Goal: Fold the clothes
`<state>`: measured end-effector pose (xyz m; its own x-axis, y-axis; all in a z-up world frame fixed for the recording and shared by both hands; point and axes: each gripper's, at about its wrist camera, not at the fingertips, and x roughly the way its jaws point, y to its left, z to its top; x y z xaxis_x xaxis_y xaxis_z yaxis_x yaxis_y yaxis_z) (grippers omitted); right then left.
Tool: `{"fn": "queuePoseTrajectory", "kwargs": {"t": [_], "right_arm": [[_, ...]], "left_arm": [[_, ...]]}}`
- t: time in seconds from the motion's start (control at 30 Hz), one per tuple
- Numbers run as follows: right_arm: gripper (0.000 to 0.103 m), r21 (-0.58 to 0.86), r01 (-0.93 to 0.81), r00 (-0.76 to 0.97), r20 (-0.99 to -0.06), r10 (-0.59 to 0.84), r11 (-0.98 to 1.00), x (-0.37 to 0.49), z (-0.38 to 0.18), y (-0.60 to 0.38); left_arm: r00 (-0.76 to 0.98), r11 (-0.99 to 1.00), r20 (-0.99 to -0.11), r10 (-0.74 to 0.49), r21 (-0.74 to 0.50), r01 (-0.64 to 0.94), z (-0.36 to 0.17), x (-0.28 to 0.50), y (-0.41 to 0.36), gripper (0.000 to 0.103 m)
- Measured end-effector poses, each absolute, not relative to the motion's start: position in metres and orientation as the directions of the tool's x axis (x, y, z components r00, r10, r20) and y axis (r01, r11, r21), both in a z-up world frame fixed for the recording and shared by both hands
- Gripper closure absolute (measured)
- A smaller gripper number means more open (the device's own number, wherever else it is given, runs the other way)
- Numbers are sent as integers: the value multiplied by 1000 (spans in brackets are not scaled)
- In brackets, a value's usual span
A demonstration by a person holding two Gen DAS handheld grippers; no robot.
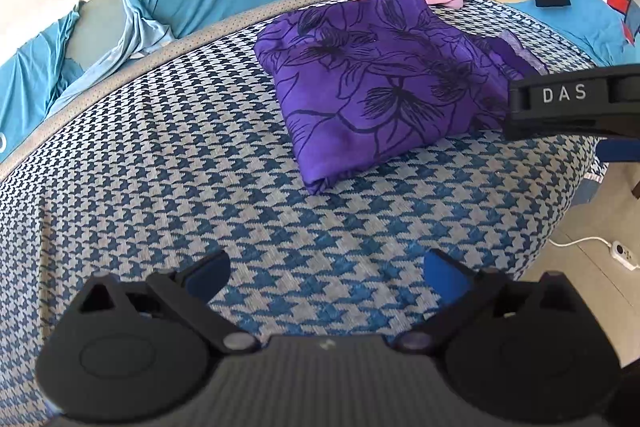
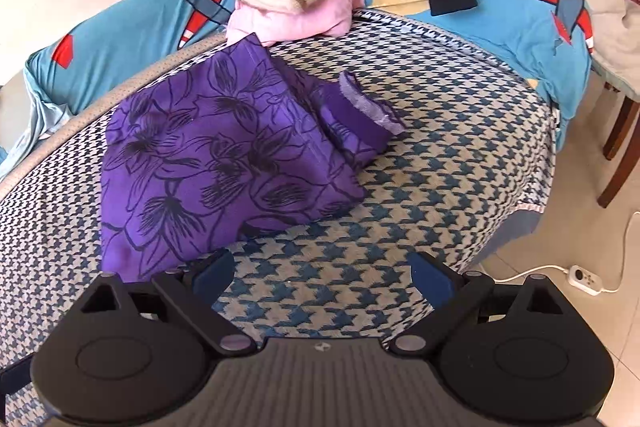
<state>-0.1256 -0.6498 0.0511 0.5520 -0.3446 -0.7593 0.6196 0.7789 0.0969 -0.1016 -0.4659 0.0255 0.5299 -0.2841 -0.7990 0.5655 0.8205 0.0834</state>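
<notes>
Both tools (image 1: 326,277) (image 2: 322,273) gape empty; purple garment (image 2: 224,155) folded (far edge hidden)

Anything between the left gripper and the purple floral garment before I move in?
Nothing: in the left wrist view, only bare houndstooth cover separates the open left gripper from the purple floral garment.

White lettering "DAS" is printed on the black right gripper (image 1: 576,103), located beyond and right of the left jaws.

Both wrist views low over bedspread (image 1: 200,147)
</notes>
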Motion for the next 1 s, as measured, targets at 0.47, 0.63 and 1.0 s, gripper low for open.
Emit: {"fn": "queuePoseTrajectory", "kwargs": {"t": [0.47, 0.63, 1.0], "right_arm": [[7, 78, 616, 540, -766, -348, 784, -124, 50, -649], [7, 46, 607, 536, -761, -366, 793, -124, 51, -647], [7, 34, 572, 568, -737, -366, 819, -126, 49, -648]], "left_arm": [[517, 844, -816, -258, 70, 532, 23, -109, -462, 0], [515, 866, -823, -239, 59, 497, 23, -109, -460, 0], [496, 899, -843, -208, 34, 436, 18, -106, -463, 0]]}}
